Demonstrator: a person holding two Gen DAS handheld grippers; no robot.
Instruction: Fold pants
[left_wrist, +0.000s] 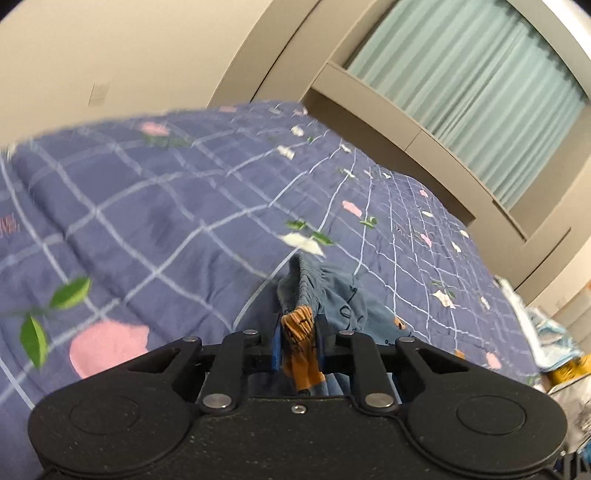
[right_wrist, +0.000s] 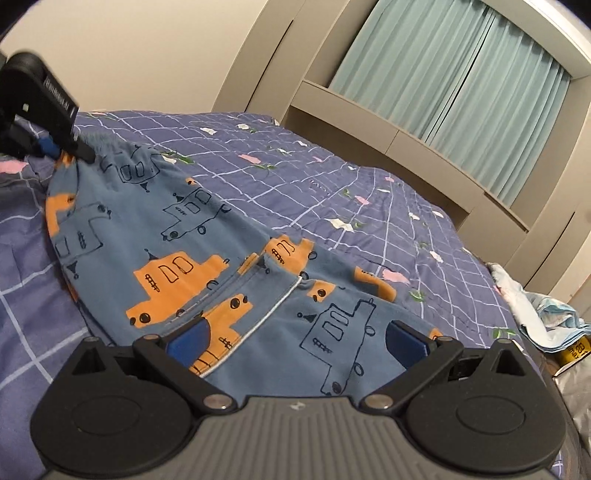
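Blue pants (right_wrist: 207, 236) are gripped at the waistband, 10 o'clock, by the left claw (left_wrist: 298, 341); the open right claw (right_wrist: 295, 336) must next be closed on the hem.

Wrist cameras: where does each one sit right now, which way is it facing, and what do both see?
Left wrist: on the left gripper, low over the quilt, facing the curtain; jaws shut on the pants.
Right wrist: on the right gripper, looking along the pants toward the curtain; jaws open, left gripper visible upper left.
Shared: pants, quilt, curtain.
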